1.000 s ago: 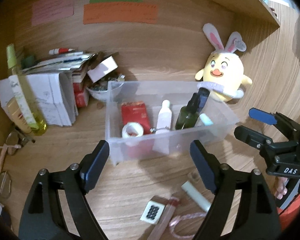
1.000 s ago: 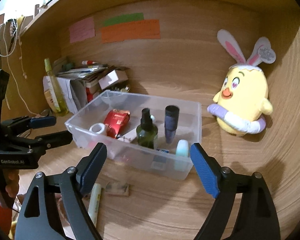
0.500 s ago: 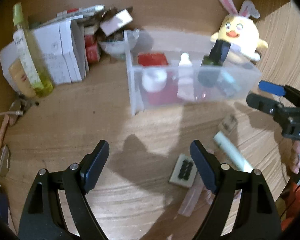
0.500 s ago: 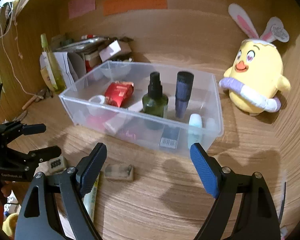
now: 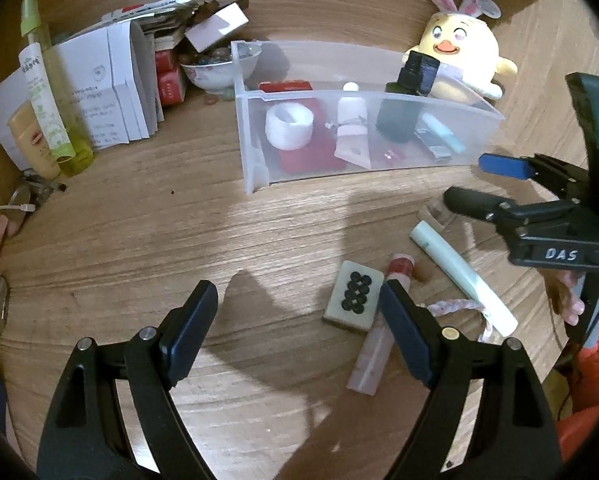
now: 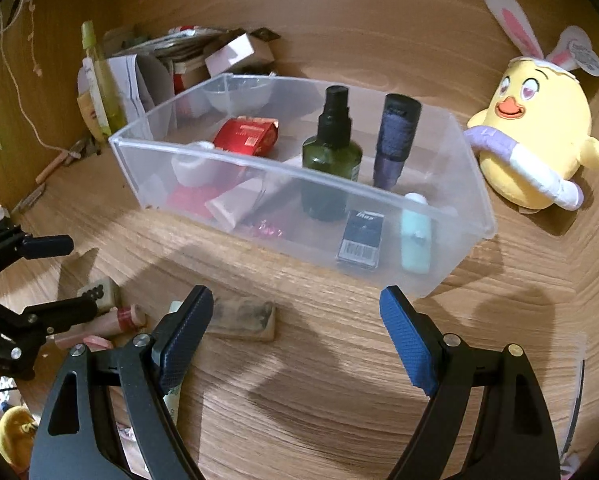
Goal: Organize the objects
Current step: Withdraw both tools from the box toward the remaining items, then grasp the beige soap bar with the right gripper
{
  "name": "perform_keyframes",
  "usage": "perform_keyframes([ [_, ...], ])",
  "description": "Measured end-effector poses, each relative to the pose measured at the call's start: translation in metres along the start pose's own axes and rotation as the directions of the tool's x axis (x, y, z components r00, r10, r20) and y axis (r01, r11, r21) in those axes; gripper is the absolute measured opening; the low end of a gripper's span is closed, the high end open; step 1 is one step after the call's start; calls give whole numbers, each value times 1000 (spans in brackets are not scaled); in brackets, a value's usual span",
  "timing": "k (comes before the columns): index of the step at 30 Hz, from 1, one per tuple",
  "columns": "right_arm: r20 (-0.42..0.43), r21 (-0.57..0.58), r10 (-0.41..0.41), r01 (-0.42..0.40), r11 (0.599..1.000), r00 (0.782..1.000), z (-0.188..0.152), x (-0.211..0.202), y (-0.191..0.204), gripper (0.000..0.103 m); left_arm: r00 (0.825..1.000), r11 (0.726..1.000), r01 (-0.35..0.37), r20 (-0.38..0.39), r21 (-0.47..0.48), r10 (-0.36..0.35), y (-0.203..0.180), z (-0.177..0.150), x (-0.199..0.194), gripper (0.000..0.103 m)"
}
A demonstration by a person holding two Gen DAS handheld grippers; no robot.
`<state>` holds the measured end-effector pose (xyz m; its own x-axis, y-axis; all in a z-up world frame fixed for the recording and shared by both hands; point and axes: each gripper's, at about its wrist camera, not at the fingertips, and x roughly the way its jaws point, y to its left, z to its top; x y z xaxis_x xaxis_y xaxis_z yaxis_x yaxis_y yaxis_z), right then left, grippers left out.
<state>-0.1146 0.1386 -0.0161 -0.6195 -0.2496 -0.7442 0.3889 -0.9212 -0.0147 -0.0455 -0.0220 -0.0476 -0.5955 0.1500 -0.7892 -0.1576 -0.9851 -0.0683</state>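
A clear plastic bin (image 5: 255,152) (image 6: 475,200) on the wooden desk holds a green spray bottle (image 6: 331,148), a dark purple bottle (image 6: 395,136), a red packet (image 6: 247,138), a white tape roll (image 5: 289,126) and small tubes. Loose on the desk in front lie a mahjong tile (image 5: 353,300), a pink tube (image 5: 379,340), a pale green tube (image 5: 463,276) and a worn eraser block (image 6: 243,318). My left gripper (image 5: 299,332) is open and empty, just left of the tile. My right gripper (image 6: 295,336) is open and empty, over the desk right of the eraser block.
A yellow bunny-eared plush (image 5: 459,56) (image 6: 535,148) sits right of the bin. Papers, boxes and a bowl (image 5: 219,68) are stacked at the back left beside a yellow-green bottle (image 5: 47,100). Glasses (image 5: 23,200) lie at the left edge.
Both grippers have pulled back and tilted down from the bin toward the loose items. The tile and tubes now sit closer to my left gripper. Both stayed open.
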Motion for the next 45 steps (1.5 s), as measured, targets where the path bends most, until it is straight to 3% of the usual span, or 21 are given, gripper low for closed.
perform_keyframes([
  [5, -15, -30, -7, 6, 1000, 1000, -2, 6, 8, 83, 1000, 999, 22, -12, -35, -22, 5, 0, 3, 89],
  [13, -33, -53, 6, -7, 999, 999, -4, 10, 13, 83, 999, 995, -24, -29, -99, 22, 22, 1, 9, 86],
  [18, -50, -69, 22, -25, 997, 999, -5, 13, 18, 81, 1000, 994, -18, -17, -112, 17, 26, 0, 6, 69],
  [22, -78, -77, 34, -40, 996, 996, -6, 18, 20, 60, 1000, 995, -11, -10, -101, 10, 24, 2, 5, 54],
  [30, -74, -45, 56, -59, 997, 996, -6, 16, 15, 37, 1000, 990, 20, 4, -137, -20, 31, 2, 6, 25],
  [39, -32, 11, 69, -69, 998, 997, -4, 9, 5, 37, 999, 989, 1, 39, -148, 5, 31, 1, 0, 24],
  [45, 10, 13, 37, -37, 999, 999, -2, 2, 2, 37, 997, 988, -5, 81, -154, 18, 31, 8, -12, 24],
])
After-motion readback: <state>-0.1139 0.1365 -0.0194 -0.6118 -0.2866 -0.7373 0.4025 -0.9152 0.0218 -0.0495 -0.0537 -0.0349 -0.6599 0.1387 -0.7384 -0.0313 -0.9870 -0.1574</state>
